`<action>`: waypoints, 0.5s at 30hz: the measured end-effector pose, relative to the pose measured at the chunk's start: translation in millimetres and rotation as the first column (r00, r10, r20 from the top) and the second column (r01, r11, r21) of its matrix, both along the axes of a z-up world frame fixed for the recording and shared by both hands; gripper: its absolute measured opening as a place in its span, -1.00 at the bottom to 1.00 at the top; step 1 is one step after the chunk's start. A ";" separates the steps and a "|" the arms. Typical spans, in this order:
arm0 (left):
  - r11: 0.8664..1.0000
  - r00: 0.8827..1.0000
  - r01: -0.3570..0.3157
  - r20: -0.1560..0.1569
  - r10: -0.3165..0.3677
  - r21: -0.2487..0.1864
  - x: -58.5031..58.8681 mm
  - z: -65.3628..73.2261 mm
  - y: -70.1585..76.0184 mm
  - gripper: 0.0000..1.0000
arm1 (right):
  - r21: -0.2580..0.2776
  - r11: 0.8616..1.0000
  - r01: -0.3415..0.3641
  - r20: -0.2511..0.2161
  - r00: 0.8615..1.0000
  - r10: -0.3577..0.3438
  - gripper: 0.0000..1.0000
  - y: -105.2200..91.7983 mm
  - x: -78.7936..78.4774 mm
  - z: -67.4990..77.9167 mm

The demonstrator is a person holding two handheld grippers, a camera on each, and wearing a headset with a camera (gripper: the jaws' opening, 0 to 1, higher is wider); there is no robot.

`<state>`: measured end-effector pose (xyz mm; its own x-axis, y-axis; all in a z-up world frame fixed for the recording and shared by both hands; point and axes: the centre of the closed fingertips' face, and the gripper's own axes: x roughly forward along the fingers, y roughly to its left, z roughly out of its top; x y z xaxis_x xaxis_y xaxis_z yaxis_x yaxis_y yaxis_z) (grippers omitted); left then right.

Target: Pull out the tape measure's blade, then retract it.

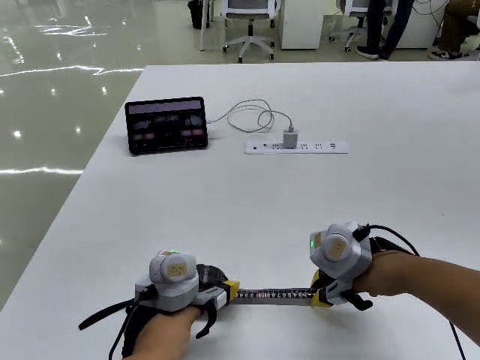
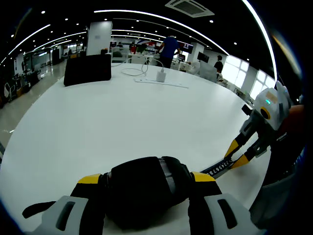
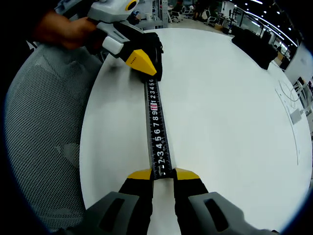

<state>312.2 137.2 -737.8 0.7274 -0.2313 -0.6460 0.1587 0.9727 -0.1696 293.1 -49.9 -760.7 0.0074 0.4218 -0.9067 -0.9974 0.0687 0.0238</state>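
Note:
A black tape measure case [image 2: 144,188] rests on the white table near the front edge, with my left gripper [image 2: 145,179] shut around it; in the head view that gripper [image 1: 222,289] sits at lower left. The blade [image 3: 155,128], dark with white numbers, runs flat along the table from the case [image 3: 149,43] to my right gripper [image 3: 163,173], which is shut on the blade's end. From above, the blade [image 1: 271,295] spans the gap between the left gripper and the right gripper [image 1: 321,294]. The left gripper view shows the blade [image 2: 219,169] leading to the right gripper [image 2: 240,152].
A dark tablet [image 1: 166,124] stands at the back left of the table [image 1: 225,195]. A white power strip [image 1: 296,147] with a plugged charger [image 1: 290,138] and coiled cable [image 1: 251,115] lies behind the middle. Office chairs and people stand beyond the far edge.

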 end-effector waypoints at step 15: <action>1.000 1.000 0.001 -0.002 -0.001 -0.002 -0.1 0.3 -0.3 0.32 | 0.018 1.000 0.019 -0.007 1.000 -0.019 -0.78 12.4 -0.8 -0.3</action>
